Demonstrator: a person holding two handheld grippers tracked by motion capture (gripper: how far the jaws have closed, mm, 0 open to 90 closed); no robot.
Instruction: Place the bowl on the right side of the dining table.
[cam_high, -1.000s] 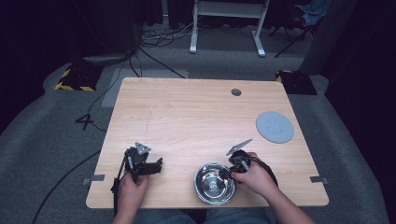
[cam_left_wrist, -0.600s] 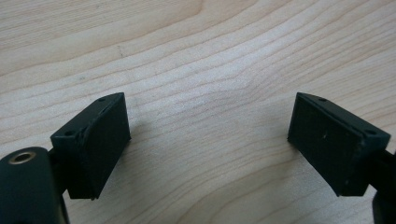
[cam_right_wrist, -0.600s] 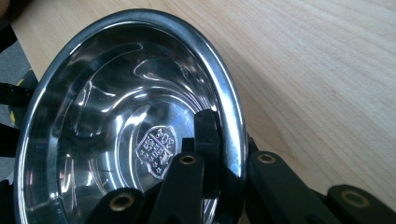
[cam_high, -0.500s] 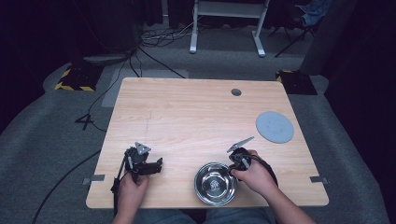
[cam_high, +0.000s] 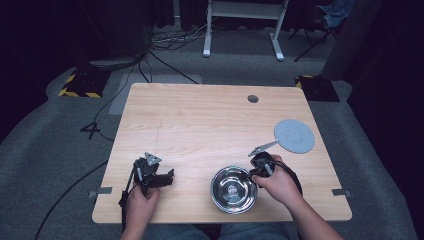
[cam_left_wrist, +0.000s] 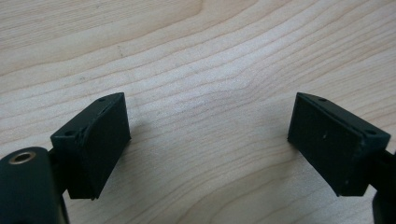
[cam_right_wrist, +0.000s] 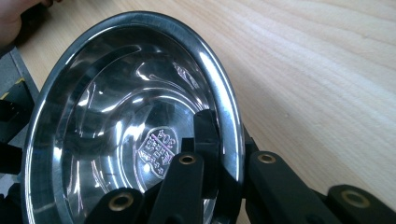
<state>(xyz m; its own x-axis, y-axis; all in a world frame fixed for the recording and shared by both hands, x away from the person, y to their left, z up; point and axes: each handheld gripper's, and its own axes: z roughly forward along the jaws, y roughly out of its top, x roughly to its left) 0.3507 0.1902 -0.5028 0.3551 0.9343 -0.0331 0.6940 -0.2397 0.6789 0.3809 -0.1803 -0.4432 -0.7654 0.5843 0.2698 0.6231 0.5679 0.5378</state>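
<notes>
The right gripper (cam_high: 256, 172) has its jaws clamped on the rim of the empty steel bowl (cam_high: 233, 189), partly hiding it. The left gripper (cam_left_wrist: 208, 140) gapes wide, holding nothing.

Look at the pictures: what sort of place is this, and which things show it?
Probably a lab or studio set up for recording: a bare wooden table on grey carpet, cables trailing across the floor, and striped hazard tape near dark curtains.

Black claws (cam_left_wrist: 205, 154), brass-coloured screws
</notes>
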